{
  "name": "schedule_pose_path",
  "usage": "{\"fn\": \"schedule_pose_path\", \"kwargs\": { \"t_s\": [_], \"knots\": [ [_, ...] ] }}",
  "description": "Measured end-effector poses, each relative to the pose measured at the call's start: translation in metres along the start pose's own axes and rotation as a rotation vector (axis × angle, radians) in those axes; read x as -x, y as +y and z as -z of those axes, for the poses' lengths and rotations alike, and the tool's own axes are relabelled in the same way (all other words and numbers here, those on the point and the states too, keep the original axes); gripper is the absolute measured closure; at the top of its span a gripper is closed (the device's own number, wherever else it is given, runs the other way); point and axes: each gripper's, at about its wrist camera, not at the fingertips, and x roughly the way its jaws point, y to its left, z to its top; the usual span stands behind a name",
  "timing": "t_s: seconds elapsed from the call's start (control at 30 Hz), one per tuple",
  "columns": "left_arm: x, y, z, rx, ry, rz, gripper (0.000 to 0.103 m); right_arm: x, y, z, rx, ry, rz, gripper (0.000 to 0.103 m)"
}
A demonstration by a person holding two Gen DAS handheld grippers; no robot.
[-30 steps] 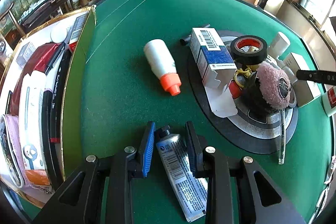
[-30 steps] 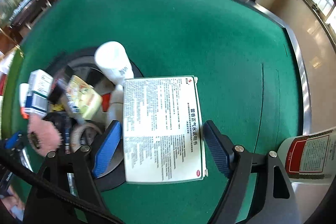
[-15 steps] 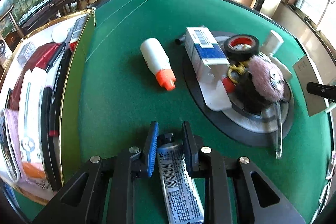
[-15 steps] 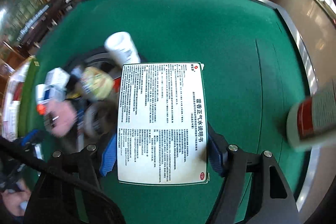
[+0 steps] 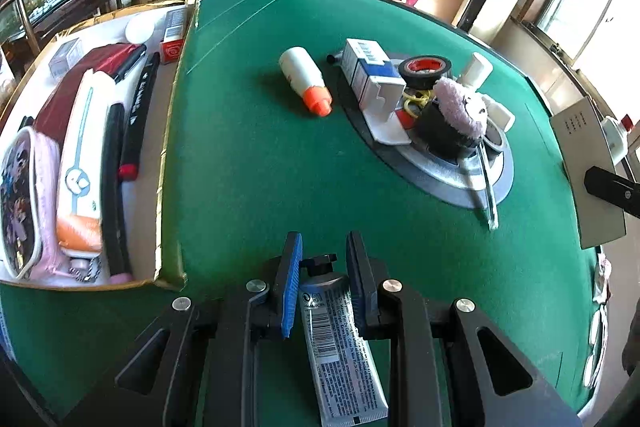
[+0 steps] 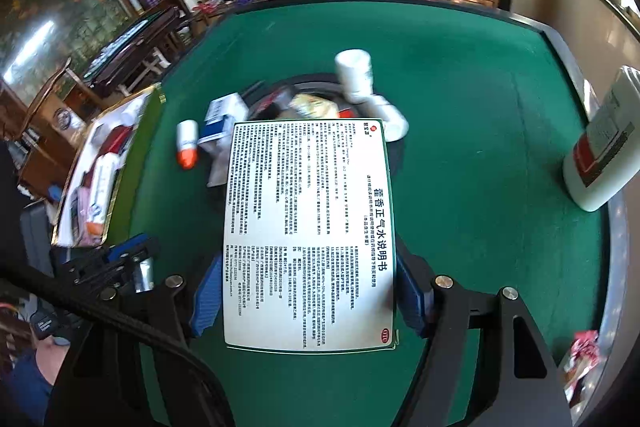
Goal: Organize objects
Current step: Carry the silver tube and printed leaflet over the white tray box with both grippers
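Green felt covers the bench (image 5: 248,155), w/ a wood-furnished room behind it. Since a second ago both tools have come up: the left tool (image 5: 320,267) is higher, so the tray (image 5: 168,147) at its left shows much more of itself, and the tube (image 5: 336,339) it clamps near the black cap now hangs clear of the felt. The right tool (image 6: 306,291) has also risen; its jaws are shut on the two long edges of a flat white box (image 6: 308,235), held level above the bench (it was still low over the felt before), and the centre pile looks smaller and farther off.

Counts: 1 tube, 1 flat box, 1 white bottle w/ orange cap (image 5: 305,83) lying on the felt just left of the round centre disc (image 5: 448,179). On the disc: 1 blue-and-white carton (image 5: 370,77) w/ an open flap, 1 black tape roll (image 5: 425,70), 1 pink fluffy thing (image 5: 458,107). 1 big white bottle w/ red-banded label (image 6: 604,151) sits at the bench's right edge.

Writing: the flat box carries dense Chinese print, heading 藿香正气水说明书. The tube shows a barcode; its small print is too fine to read.
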Motion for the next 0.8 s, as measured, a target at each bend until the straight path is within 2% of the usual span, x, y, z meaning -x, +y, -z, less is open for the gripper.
{"fn": "schedule_pose_path", "kwargs": {
  "t_s": [0.23, 0.33, 0.53, 0.6, 0.7, 0.8],
  "knots": [
    [0.021, 0.008, -0.001, -0.008, -0.023, 0.018, 0.084, -0.013, 0.043, 0.017, 0.068, 0.029, -0.021, 0.032],
    [0.035, 0.015, 0.0, -0.012, -0.035, 0.022, 0.087, -0.018, 0.061, 0.021, 0.083, 0.04, -0.038, 0.032],
    [0.07, 0.045, -0.007, -0.007, -0.099, 0.022, 0.087, -0.027, 0.1, 0.018, 0.111, 0.034, -0.076, 0.032],
    [0.074, 0.055, -0.009, -0.009, -0.091, 0.022, 0.087, -0.03, 0.115, 0.016, 0.123, 0.029, -0.091, 0.032],
    [0.07, 0.063, -0.009, -0.009, -0.025, 0.097, 0.087, -0.036, 0.13, 0.011, 0.12, 0.027, -0.1, 0.032],
    [0.06, 0.059, -0.008, 0.012, 0.026, 0.131, 0.086, -0.04, 0.138, 0.009, 0.113, 0.021, -0.093, 0.032]
  ]
}}
